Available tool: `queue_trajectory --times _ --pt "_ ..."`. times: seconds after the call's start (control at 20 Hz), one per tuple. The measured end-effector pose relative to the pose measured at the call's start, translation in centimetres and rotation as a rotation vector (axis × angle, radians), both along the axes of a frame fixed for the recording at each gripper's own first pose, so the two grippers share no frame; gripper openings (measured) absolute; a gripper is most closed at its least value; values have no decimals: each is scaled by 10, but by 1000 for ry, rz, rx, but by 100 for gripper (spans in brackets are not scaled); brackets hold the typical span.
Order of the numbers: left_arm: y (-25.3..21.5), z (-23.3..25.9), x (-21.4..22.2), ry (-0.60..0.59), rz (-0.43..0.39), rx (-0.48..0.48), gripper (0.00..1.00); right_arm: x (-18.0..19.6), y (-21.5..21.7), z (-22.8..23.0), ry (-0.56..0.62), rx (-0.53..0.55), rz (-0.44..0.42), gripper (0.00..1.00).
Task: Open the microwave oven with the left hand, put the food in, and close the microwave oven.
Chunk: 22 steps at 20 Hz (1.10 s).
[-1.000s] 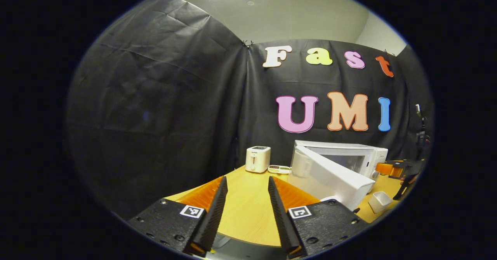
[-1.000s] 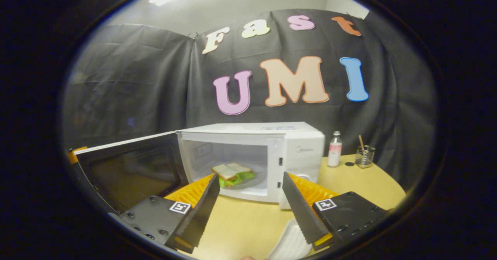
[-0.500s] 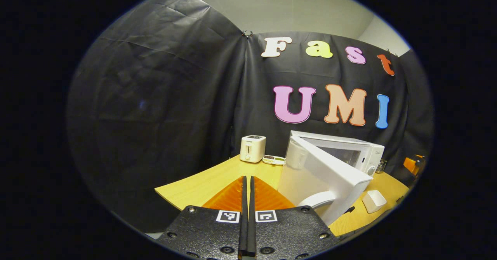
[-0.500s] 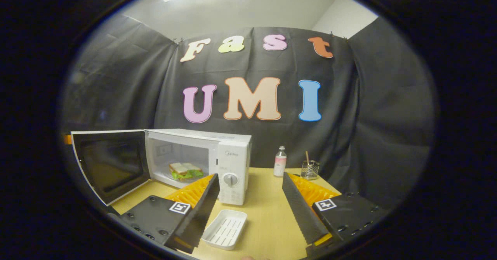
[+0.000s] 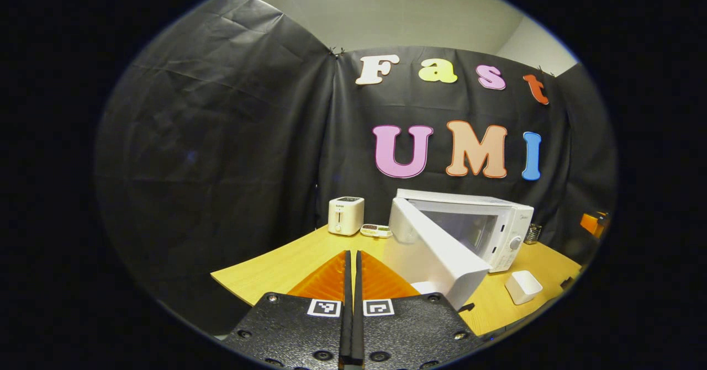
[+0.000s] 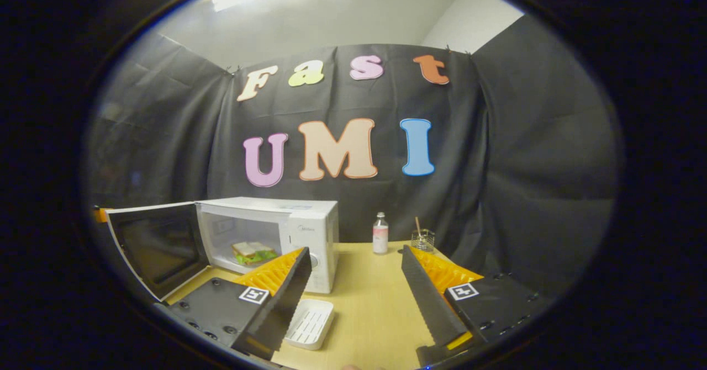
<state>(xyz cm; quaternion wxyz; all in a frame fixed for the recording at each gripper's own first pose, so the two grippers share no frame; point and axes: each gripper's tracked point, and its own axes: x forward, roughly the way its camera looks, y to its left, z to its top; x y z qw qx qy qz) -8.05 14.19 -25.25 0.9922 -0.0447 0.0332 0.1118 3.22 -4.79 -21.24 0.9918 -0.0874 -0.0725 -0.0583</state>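
Broadly, the table [image 6: 375, 298] carries everything, and the largest thing on it is the white microwave oven [image 6: 309, 226], standing toward the back with its door [image 6: 157, 248] swung wide out to the side. In the left gripper view that door [image 5: 431, 248] juts toward the camera, its white outer face showing, near the left hand-held gripper [image 5: 351, 309], whose fingers are pressed together on nothing. The right hand-held gripper [image 6: 353, 298] hangs over the table in front of the oven with its fingers spread apart and empty. Inside the cavity the food, a sandwich [image 6: 251, 251] of bread with green leaves, rests on the oven floor; whether a plate is under it is too small to tell. Judging from this, opening and loading look done, and what remains is shutting the door, most likely a push on its outer face by the left hand-held gripper until it latches. A small white tray [image 6: 309, 323] lies empty on the table just in front of the oven. Further back are a white toaster [image 5: 346, 215], a small bottle [image 6: 379, 234] and a glass cup [image 6: 422, 240] with a stick in it. A mark sits on the oven's control panel and a label on the bottle, both too small to read.
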Motion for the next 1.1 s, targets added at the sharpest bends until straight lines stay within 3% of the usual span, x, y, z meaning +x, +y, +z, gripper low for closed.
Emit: queue_trajectory --times 0.65,0.85,0.9,0.95,1.1 --pt "-70 -5 14 6 -116 -57 1 2 -20 -3 20 7 -53 94" --pt "-96 -1 19 -1 -161 -38 1 0 -11 -6 37 36 -6 94" --pt "-101 -2 20 -3 -170 -34 0 2 -11 -4 37 42 3 100" --pt "-107 -1 22 -3 -179 -31 1 0 -11 -4 38 46 11 94" --pt "-125 -2 29 -3 -202 -26 1 -2 -16 -3 35 58 14 94"
